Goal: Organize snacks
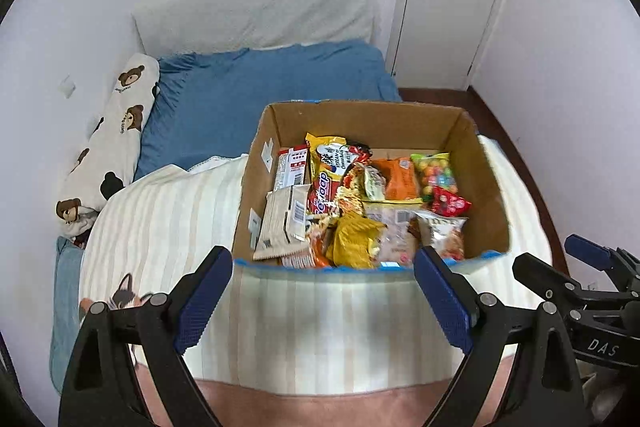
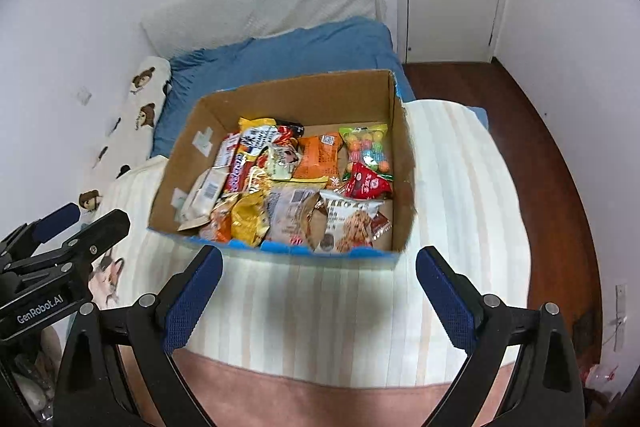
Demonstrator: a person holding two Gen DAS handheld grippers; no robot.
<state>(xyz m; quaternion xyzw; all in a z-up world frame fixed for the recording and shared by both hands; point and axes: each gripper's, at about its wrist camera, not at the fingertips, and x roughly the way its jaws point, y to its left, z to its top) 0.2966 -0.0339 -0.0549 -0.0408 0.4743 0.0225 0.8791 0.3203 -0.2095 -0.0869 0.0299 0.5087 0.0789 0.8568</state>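
**A:** so where's the snack stash? 
**B:** all of it's inside the cardboard box point(image 1: 404, 125), which sits on the striped blanket point(image 1: 168, 223) on the bed. Gumball bag point(image 1: 434, 173) is at the box's far right corner, red packet point(image 1: 450, 202) touching just in front of it, yellow bag point(image 1: 354, 241) up against the near wall.

**A:** and the claws? 
**B:** left gripper point(image 1: 322, 301) is spread wide, nothing in it, hovering just short of the box's near wall. Right gripper point(image 2: 320, 301) same deal, released and empty, also on the near side of the box.
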